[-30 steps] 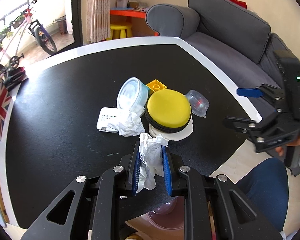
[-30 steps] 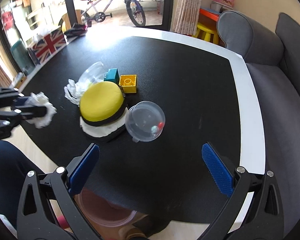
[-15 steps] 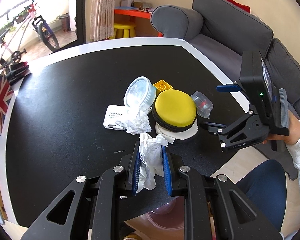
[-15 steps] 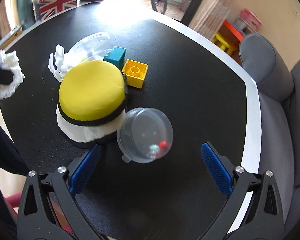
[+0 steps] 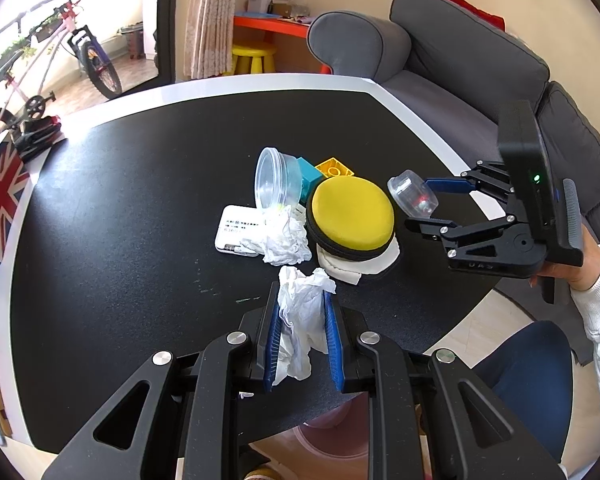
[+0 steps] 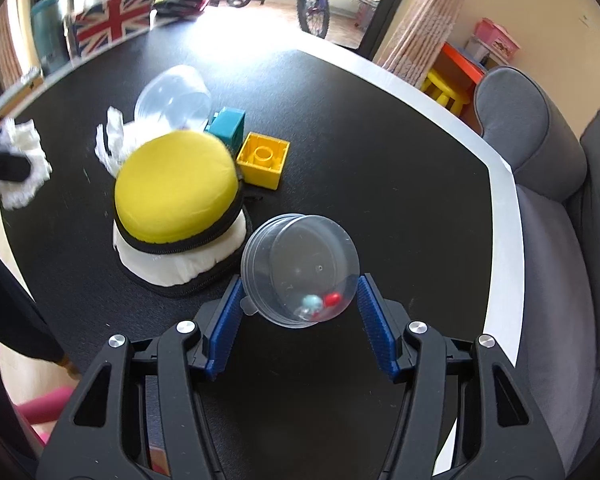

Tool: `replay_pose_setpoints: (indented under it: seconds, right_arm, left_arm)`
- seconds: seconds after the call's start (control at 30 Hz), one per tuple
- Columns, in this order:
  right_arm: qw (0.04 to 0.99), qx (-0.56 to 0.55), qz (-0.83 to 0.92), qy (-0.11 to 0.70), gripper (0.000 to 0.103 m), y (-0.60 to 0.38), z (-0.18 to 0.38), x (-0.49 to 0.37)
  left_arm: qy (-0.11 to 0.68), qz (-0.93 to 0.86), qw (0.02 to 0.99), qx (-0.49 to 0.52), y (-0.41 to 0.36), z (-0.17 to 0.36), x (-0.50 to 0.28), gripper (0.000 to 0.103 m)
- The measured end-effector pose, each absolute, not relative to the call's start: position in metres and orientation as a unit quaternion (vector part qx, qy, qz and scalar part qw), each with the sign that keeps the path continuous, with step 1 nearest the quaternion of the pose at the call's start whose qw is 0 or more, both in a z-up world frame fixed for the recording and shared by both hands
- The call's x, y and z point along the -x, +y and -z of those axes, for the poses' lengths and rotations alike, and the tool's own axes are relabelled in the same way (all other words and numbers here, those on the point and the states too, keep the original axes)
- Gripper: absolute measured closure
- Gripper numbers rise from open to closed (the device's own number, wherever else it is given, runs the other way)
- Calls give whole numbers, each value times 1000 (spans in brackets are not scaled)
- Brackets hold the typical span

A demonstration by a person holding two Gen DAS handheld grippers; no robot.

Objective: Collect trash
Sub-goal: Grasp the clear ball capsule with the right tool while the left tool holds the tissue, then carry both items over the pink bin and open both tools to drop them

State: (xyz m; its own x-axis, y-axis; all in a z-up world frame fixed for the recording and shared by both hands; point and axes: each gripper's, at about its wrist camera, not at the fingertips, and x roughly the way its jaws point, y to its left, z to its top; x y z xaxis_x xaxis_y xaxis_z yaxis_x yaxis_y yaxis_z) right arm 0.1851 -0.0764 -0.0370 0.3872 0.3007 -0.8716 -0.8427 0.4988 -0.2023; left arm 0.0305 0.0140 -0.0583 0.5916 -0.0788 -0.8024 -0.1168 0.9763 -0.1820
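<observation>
1. My left gripper (image 5: 300,320) sits at the bottom centre of the left view, its blue pads pinching a crumpled white tissue (image 5: 302,312) upright between them. I judge it is held clear of the black table (image 5: 120,200) so it can go to a bin.
2. My right gripper (image 6: 298,320) has just been closing around a small clear lidded cup (image 6: 300,272) in the lower middle of the right view. Both pads meet its sides, and in the left view it looks tipped and off the tabletop, so I take it as gripped.
3. The cup holds small beads, one red and one pale blue that I can make out. It lies just right of the round yellow pouch (image 6: 176,184), apart from it.
4. Trash left on the table, as I count it: one more crumpled tissue (image 5: 286,238) in the middle of the left view, touching a white card (image 5: 238,232), and one empty clear tub (image 5: 276,180) lying on its side above them.
5. Two toy blocks, one teal (image 6: 228,122) and one yellow (image 6: 264,158), sit side by side behind the pouch. I judge these are not trash.
6. One pinkish bowl or bin (image 5: 328,432) shows below the table edge at the bottom of the left view, likely the drop spot.
</observation>
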Motion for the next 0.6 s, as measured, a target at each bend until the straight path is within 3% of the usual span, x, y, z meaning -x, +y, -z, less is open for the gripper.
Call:
replay_pose_setpoints:
  seconds: [0.6]
  right_arm:
    - [768, 200, -432, 428, 46, -128, -26, -105]
  left_arm:
    - [429, 3, 900, 83, -15, 35, 21, 83]
